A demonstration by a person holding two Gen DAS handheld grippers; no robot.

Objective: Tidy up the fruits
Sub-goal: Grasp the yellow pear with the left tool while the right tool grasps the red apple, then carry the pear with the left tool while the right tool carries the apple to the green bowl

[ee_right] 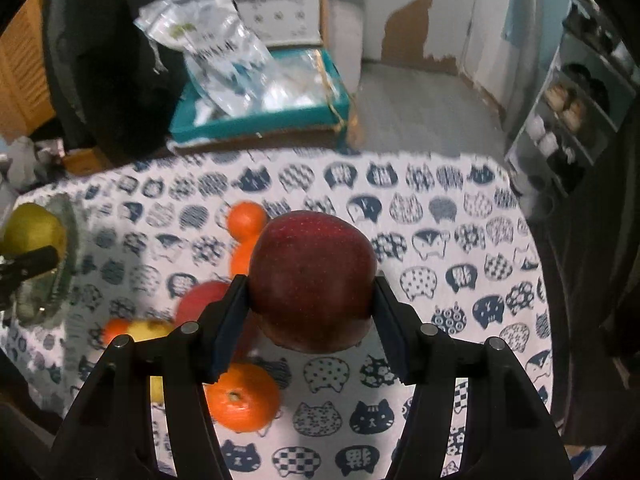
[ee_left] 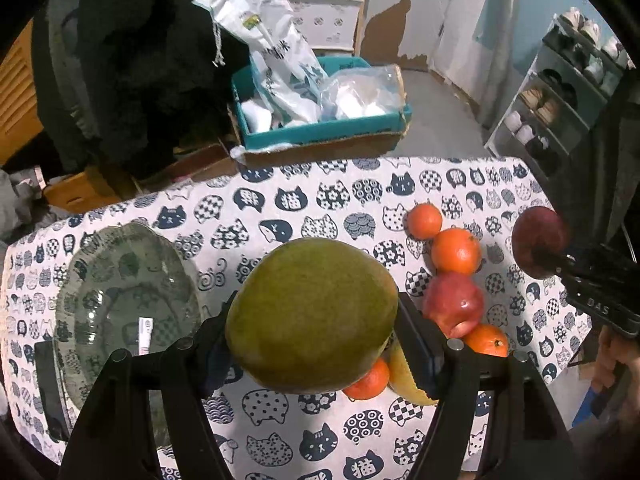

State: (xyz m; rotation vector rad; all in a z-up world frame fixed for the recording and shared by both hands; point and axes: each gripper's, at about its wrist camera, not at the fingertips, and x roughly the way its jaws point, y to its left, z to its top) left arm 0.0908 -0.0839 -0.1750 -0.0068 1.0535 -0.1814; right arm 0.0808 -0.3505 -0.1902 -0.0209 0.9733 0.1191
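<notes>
The left hand-held gripper is clamped on a green mango, raised above the surface; the right hand-held gripper grips a dark red apple. Both should probably be lowered gently into the glass plate, which looks empty, releasing low so nothing rolls. Oranges and another apple lie loose nearby.

Table under cat-print cloth. Directly on it: glass plate at left; oranges, red apple, banana clustered at right.
</notes>
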